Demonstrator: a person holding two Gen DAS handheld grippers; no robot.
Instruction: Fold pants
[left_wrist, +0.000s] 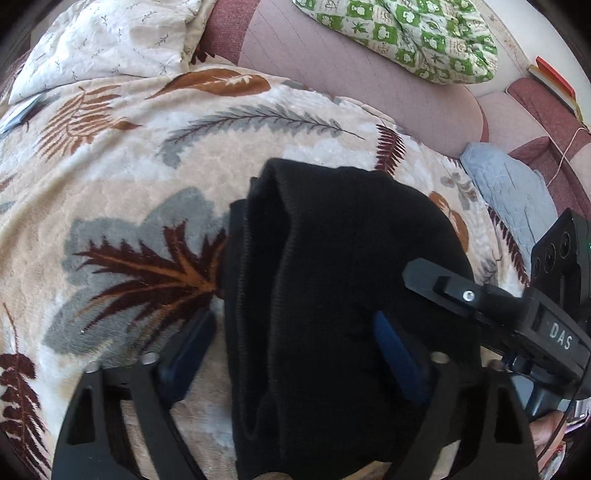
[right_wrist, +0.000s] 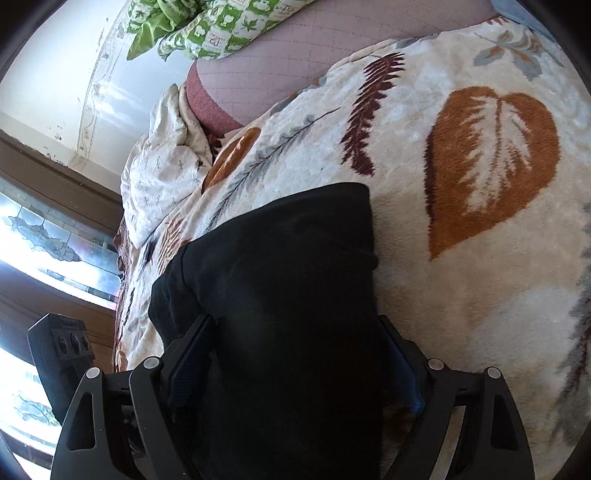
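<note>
The left gripper (left_wrist: 295, 354) straddles a thick, folded bundle of black knit pants (left_wrist: 332, 258); its blue pads (left_wrist: 397, 354) stand partly apart, the left-hand one clear of the cloth and the other lying against the fold, so I judge it not clamped. The pants lie on a cream fleece blanket printed with rust, maroon and grey leaves (left_wrist: 110, 177), with the black body of the right gripper (left_wrist: 480, 302) crowding in at the lower right of the picture. The likely trouble here is that the loose stacked layers slide or spring open if only one pad drags on them, and the two tools may knock together, being so close. Open blanket spreads to the left and beyond the bundle; a green-and-white patterned pillow (left_wrist: 406, 33) and a pale blue quilted cloth (left_wrist: 509, 184) sit well apart. In the right wrist view, the right gripper (right_wrist: 295, 373) has its jaws set wide around the same black pants (right_wrist: 277, 295), fabric filling the gap; whether the pads truly pinch I cannot tell. The bundle's far corner lies flat on the blanket (right_wrist: 480, 288), with broad free room to the right, while the bed's edge and a window (right_wrist: 44, 236) fall away to the left, so a pull that way could drag cloth over the side.
</note>
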